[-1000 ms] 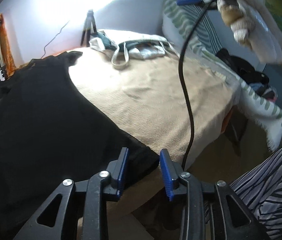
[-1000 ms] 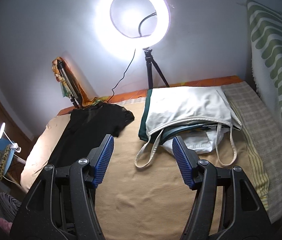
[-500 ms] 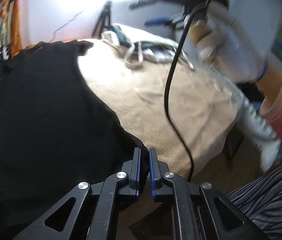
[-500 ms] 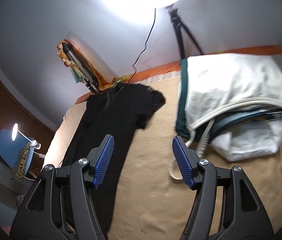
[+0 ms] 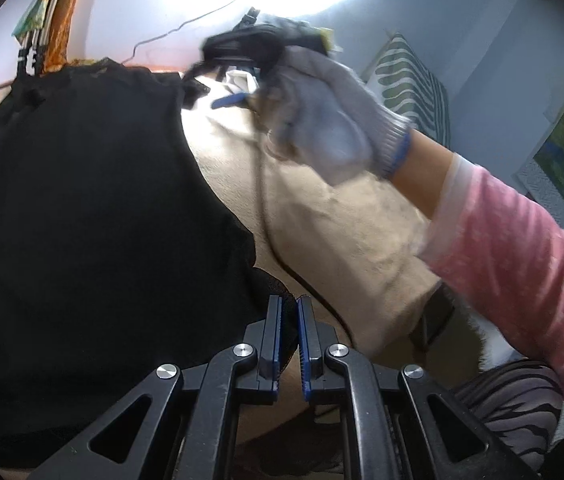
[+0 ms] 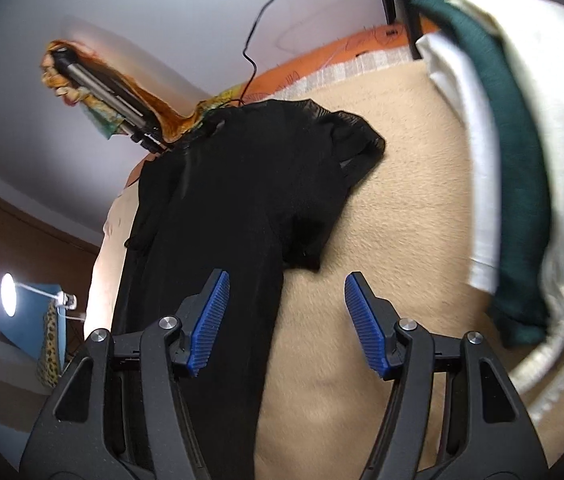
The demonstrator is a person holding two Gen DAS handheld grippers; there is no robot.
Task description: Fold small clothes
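Through the left wrist view, found the left gripper [image 5: 289,330] pinched nearly flat on the near hem corner of the black garment [image 5: 82,200], with dark cloth bunched right at the blue pads [image 5: 275,332]; judged the corner caught, though cloth between the pads themselves could not be made out. Spread over the tan blanket [image 5: 342,248], filling the left of the bed. Farther off, blurred, saw the gloved right hand [image 5: 322,120] over the far sleeve. Best done by keeping the hem corner pinned and taut while the other corner gets taken, so both lift together and the fold lands square. Through the right wrist view, found the right gripper [image 6: 285,322] spread wide and empty, poised above the garment's edge near the short sleeve [image 6: 346,148], touching nothing. Beside it, lay a pale tote bag [image 6: 542,128], apart from the garment.
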